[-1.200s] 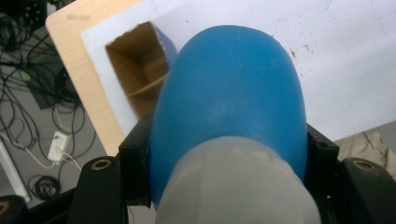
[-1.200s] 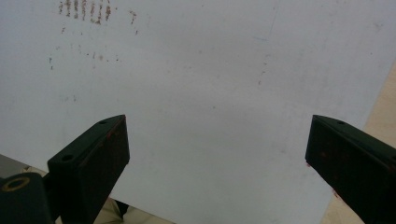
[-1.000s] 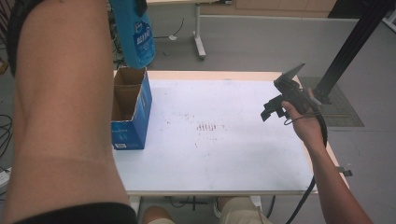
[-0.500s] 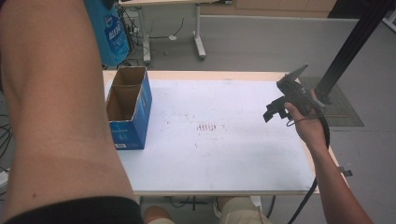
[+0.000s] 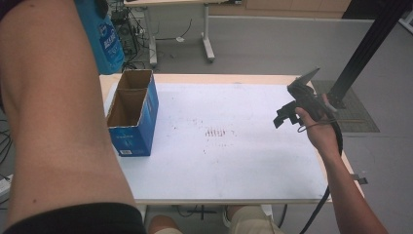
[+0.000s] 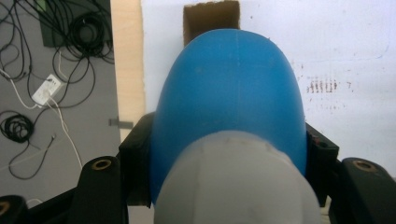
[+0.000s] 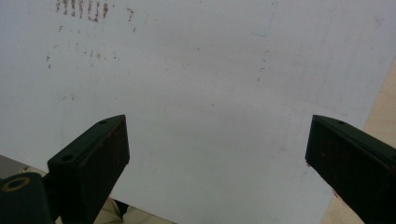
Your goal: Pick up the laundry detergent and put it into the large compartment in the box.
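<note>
Swung my left tongs (image 6: 229,186), clenched on the blue bottle (image 6: 229,98), nearer the box (image 5: 132,111); right tongs (image 7: 215,163) hang released.

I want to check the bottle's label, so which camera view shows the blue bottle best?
The high view: the blue bottle hangs at the top left above the open cardboard box, its printed side showing. The left gripper view shows the bottle's rounded end, clamped between the jaws, no label. The right gripper view faces the white table top.
</note>
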A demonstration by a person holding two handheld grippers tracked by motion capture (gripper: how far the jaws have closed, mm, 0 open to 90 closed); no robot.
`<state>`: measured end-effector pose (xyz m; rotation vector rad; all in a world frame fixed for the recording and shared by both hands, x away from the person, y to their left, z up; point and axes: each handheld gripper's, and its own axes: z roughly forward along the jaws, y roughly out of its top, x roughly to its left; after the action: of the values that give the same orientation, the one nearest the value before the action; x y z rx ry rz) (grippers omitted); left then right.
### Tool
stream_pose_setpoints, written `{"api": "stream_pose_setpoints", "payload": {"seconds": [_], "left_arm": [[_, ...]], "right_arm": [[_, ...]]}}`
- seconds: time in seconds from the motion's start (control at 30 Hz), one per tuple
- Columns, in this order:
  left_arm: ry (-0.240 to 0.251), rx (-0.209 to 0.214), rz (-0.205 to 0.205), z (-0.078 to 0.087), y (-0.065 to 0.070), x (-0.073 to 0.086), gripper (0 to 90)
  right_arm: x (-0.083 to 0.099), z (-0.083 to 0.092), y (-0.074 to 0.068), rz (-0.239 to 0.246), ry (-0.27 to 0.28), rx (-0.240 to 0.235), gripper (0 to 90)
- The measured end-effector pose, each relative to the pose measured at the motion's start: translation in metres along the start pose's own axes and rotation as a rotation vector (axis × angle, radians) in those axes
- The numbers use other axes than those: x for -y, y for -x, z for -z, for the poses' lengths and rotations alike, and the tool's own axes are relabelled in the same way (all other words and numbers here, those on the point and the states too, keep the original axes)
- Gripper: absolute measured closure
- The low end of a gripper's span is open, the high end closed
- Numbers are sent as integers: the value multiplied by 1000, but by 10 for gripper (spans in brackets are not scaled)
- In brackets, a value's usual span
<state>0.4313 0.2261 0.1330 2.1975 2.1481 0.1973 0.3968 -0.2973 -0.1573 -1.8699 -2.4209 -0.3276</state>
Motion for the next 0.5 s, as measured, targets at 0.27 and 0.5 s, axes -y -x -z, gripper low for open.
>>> {"api": "stream_pose_setpoints", "payload": {"seconds": [0.27, 0.5], "left_arm": [[-2, 19, 18, -15, -7, 0, 376], [-27, 43, 11, -35, -10, -3, 376]], "right_arm": [[0, 0, 0, -1, 0, -3, 61], [1, -3, 2, -2, -3, -4, 61]]}}
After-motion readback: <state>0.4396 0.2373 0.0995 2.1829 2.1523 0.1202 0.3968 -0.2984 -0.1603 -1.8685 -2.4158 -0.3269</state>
